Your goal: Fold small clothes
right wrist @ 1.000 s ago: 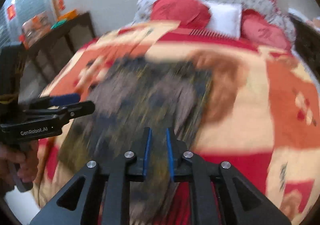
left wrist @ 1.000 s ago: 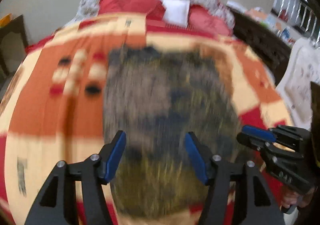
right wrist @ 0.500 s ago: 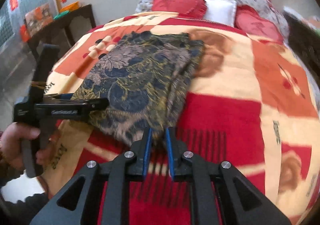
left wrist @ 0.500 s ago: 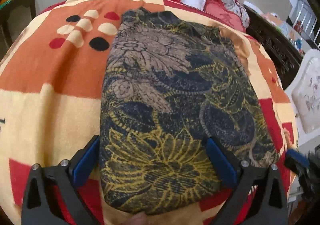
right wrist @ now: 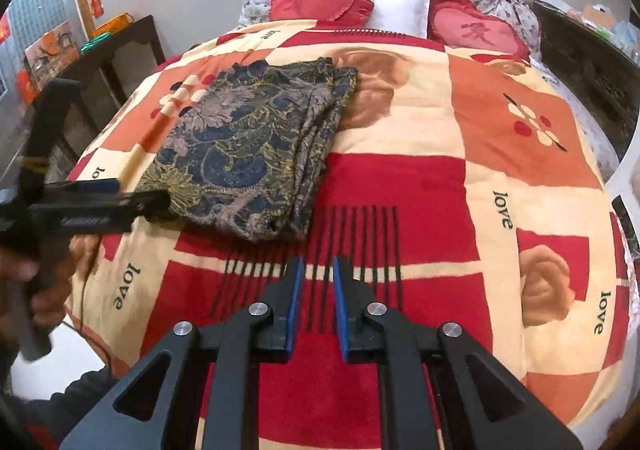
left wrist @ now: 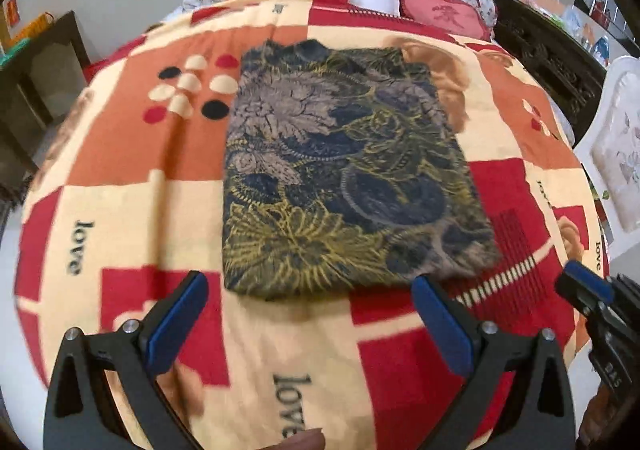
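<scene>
Our dark floral folded cloth (left wrist: 344, 186) lies flat on the red-and-cream patchwork blanket (left wrist: 120, 154); left gripper (left wrist: 308, 290) spread wide, right gripper (right wrist: 315, 270) narrowly parted, both empty. We should retreat without snagging its near edge.

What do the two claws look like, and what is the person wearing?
Both claws are black frames with triangle cut-outs, silver bolts and bright blue pads. The left claw and the right claw match. The left one's black handle has blurred white lettering on its side and a thin dark cable hanging below. A dark sleeve shows at the person's wrist.
</scene>
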The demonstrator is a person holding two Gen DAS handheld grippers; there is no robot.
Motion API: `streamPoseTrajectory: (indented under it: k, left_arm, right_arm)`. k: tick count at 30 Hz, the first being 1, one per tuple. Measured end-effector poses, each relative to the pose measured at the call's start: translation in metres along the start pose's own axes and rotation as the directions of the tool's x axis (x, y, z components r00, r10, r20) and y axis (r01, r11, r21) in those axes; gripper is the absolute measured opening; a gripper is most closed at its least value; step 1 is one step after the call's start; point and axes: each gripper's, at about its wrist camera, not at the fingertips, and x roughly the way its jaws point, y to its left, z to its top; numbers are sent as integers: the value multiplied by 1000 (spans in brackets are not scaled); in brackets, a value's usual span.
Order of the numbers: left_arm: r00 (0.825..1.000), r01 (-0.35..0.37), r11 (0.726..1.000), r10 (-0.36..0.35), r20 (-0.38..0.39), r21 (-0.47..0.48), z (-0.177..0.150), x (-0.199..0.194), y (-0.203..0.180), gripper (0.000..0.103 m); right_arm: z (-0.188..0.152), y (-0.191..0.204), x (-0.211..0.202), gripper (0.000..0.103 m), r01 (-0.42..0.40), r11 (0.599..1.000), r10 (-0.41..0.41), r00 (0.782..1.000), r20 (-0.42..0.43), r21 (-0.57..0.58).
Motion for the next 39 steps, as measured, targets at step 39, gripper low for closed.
streamPoseTrajectory:
  k: [39]
  left_arm:
    - [999, 38, 999, -38, -20, 0, 0, -18, -15, 103]
  right_arm:
    - [5, 11, -32, 53, -82, 997, 82, 995, 55, -6]
